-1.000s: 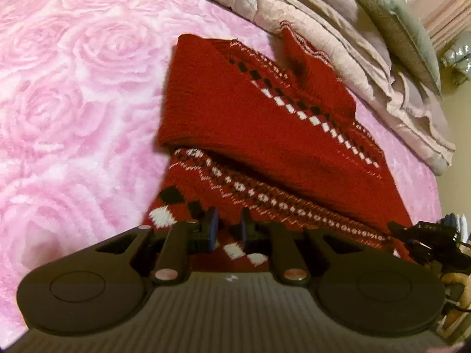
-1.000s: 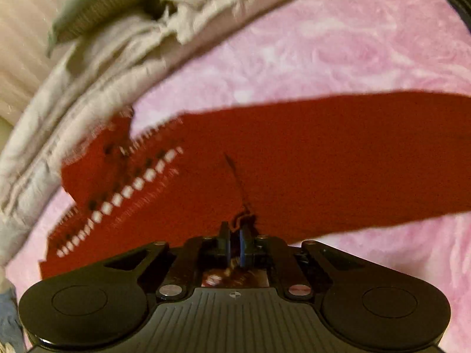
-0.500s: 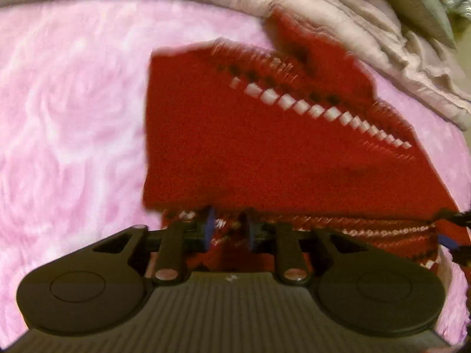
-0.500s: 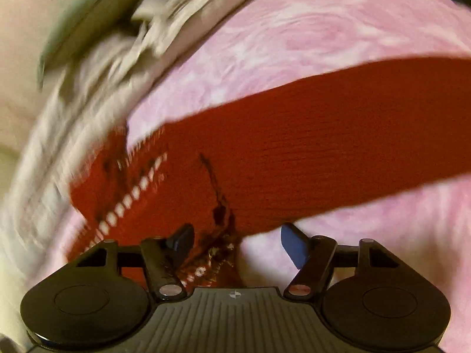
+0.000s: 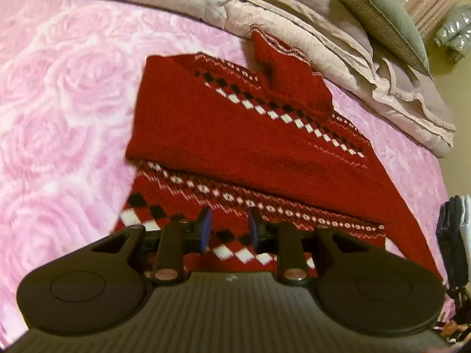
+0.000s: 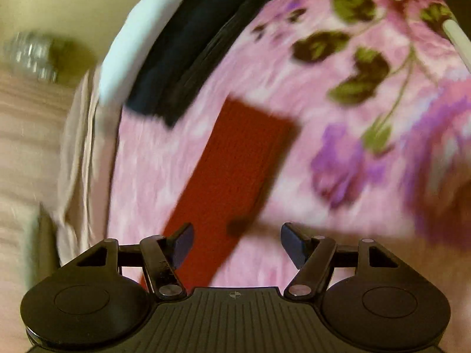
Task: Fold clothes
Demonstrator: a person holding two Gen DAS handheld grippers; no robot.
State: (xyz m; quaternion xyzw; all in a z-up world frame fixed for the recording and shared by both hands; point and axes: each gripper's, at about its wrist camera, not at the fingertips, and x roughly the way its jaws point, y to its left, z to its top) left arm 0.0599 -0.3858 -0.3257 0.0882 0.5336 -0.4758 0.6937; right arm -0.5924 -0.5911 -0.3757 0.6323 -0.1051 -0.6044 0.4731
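A red knitted sweater (image 5: pixel 235 135) with black and white diamond bands lies partly folded on the pink rose-patterned blanket (image 5: pixel 59 111). My left gripper (image 5: pixel 228 229) hovers over its near patterned edge. Its jaws are opening, and nothing is pinched between the blue pads. In the blurred right wrist view a red sleeve (image 6: pixel 232 182) stretches across the pink blanket. My right gripper (image 6: pixel 237 241) stands open above the sleeve's near part, with nothing in it.
A beige duvet (image 5: pixel 294 20) and a grey-green pillow (image 5: pixel 379 20) lie bunched along the far side of the bed. A stack of folded dark and white clothes (image 6: pixel 182 50) sits beyond the sleeve. The blanket carries purple flowers (image 6: pixel 353 158) to the right.
My right gripper let go of the red sweater, opened wide and swung away over the sleeve. My left gripper's jaws widened and released the patterned edge.
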